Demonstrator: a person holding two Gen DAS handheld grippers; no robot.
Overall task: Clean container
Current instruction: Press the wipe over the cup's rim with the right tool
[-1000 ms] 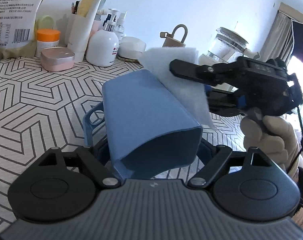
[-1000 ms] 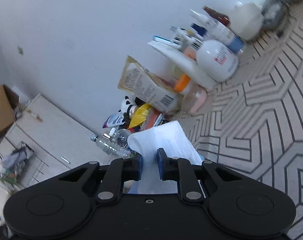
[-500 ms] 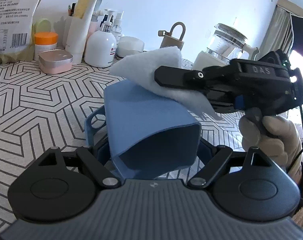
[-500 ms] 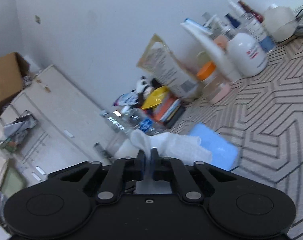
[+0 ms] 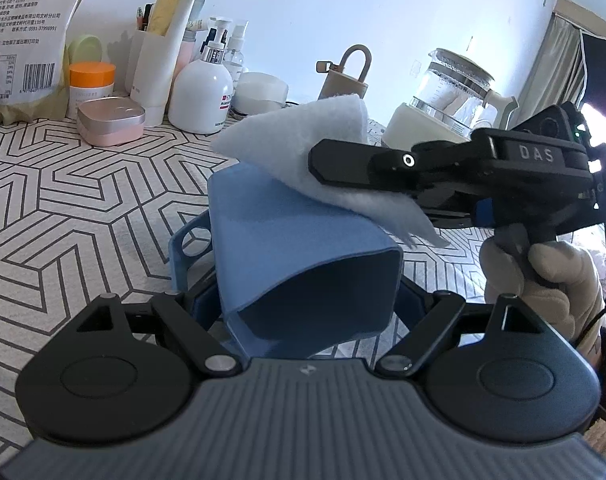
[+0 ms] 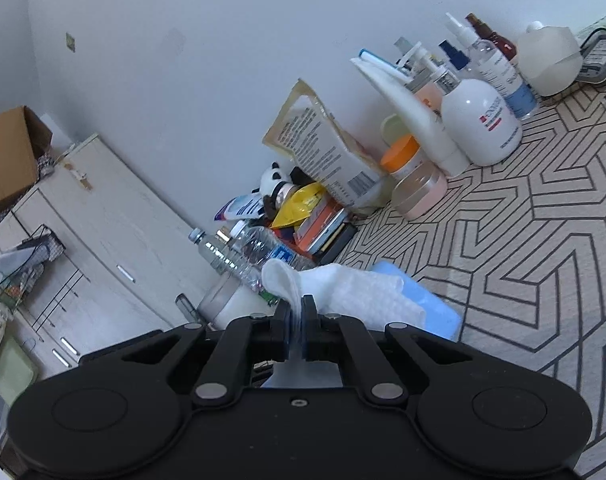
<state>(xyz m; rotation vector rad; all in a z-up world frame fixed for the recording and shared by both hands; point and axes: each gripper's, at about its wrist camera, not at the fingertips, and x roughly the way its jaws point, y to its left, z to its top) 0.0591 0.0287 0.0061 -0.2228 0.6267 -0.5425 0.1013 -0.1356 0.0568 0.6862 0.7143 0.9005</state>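
A blue rectangular container (image 5: 295,240) lies on its side between my left gripper's fingers, its opening turned toward the camera. My left gripper (image 5: 307,304) is shut on it and holds it above the patterned tabletop. My right gripper (image 5: 323,164) comes in from the right, shut on a white cloth (image 5: 311,148) that rests on the container's upper side. In the right wrist view the right gripper (image 6: 296,312) pinches the cloth (image 6: 355,292), which lies draped over the blue container (image 6: 435,308).
Bottles, tubes and jars (image 5: 199,92) stand along the wall at the back of the patterned tablecloth (image 5: 63,200). A glass kettle (image 5: 451,96) stands at the back right. A pink tin (image 5: 111,120) sits at the back left. Water bottles (image 6: 243,252) lie beyond the table edge.
The right gripper has swung the cloth from the container's far right side onto its upper face and moved it left. The left gripper has kept the container nearly still.
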